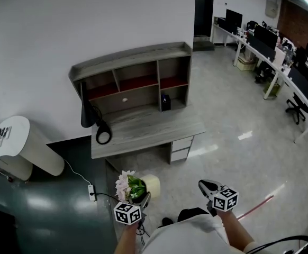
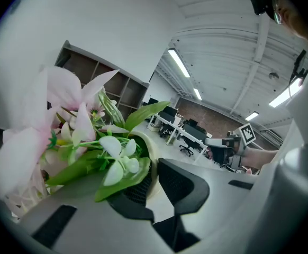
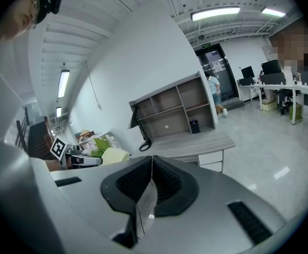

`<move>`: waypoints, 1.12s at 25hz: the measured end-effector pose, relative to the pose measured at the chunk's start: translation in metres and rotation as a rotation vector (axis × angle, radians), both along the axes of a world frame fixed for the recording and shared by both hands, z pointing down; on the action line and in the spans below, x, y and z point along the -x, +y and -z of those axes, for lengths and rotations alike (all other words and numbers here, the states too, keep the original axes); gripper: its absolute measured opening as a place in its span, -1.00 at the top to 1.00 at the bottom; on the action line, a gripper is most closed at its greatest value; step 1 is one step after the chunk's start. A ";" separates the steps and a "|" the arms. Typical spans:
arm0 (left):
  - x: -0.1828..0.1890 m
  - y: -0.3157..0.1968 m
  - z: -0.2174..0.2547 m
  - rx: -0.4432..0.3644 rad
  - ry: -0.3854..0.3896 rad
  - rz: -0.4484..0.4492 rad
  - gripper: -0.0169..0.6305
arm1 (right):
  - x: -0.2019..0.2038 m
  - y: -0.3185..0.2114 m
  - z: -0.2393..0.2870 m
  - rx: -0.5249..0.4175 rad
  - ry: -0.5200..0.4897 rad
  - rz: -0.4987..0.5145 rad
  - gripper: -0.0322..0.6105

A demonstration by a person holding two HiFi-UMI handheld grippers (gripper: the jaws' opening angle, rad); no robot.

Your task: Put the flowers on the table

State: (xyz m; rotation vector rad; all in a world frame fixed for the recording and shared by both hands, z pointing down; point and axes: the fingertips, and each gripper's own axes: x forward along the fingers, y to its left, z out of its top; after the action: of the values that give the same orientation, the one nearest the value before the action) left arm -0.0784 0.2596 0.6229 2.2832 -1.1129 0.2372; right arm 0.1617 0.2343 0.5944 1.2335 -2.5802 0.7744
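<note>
A cream pot with pink and white flowers hangs low in front of me, short of the grey desk. My left gripper is shut on the pot's rim. In the left gripper view the flowers fill the left side and the rim sits pinched between the dark pads of the left gripper. My right gripper is held to the right, shut and holding nothing. In the right gripper view the pads of the right gripper meet, and the desk lies ahead.
The desk carries a shelf hutch, a black lamp and a small dark object. A white round table stands at left, and a power strip lies on the floor. Office desks with monitors line the far right.
</note>
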 end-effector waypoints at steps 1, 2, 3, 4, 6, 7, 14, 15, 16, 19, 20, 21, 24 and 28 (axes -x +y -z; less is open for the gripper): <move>0.002 0.000 0.000 0.003 0.002 0.001 0.79 | 0.003 0.000 -0.001 0.004 0.003 0.003 0.84; 0.003 -0.001 0.000 0.006 0.004 0.004 0.79 | 0.006 0.000 -0.002 0.007 0.006 0.008 0.84; 0.005 -0.001 0.000 0.008 0.007 0.006 0.79 | 0.008 0.000 -0.002 0.010 0.008 0.012 0.84; 0.006 -0.002 -0.001 0.009 0.007 0.008 0.79 | 0.011 -0.002 -0.002 0.010 0.010 0.015 0.84; 0.008 -0.006 -0.003 0.010 0.007 0.010 0.79 | 0.014 -0.008 -0.003 0.010 0.007 0.016 0.84; 0.009 -0.009 -0.004 0.011 0.008 0.010 0.79 | 0.015 -0.012 -0.003 0.011 0.005 0.015 0.84; 0.015 -0.035 -0.006 0.024 0.004 0.032 0.79 | 0.030 -0.049 -0.013 0.032 -0.013 0.042 0.84; 0.015 -0.040 -0.006 0.028 0.004 0.035 0.79 | 0.032 -0.056 -0.014 0.035 -0.017 0.047 0.84; 0.015 -0.045 -0.007 0.031 0.004 0.038 0.79 | 0.034 -0.064 -0.015 0.039 -0.021 0.053 0.84; 0.018 -0.063 -0.008 0.039 -0.001 0.047 0.79 | 0.043 -0.089 -0.020 0.050 -0.029 0.074 0.84; 0.019 -0.069 -0.009 0.042 -0.003 0.051 0.79 | 0.046 -0.098 -0.020 0.053 -0.031 0.083 0.84; 0.020 -0.075 -0.009 0.045 -0.004 0.055 0.79 | 0.048 -0.106 -0.021 0.056 -0.033 0.090 0.84; 0.019 -0.096 -0.011 0.055 -0.006 0.062 0.79 | 0.048 -0.130 -0.024 0.068 -0.037 0.100 0.84; 0.014 -0.128 -0.011 0.061 -0.013 0.072 0.79 | 0.043 -0.164 -0.026 0.080 -0.037 0.114 0.84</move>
State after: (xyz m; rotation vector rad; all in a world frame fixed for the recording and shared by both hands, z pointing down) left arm -0.0922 0.1315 0.6337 2.1869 -1.1763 0.2542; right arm 0.1185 0.0705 0.6202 1.0485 -2.5953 0.8752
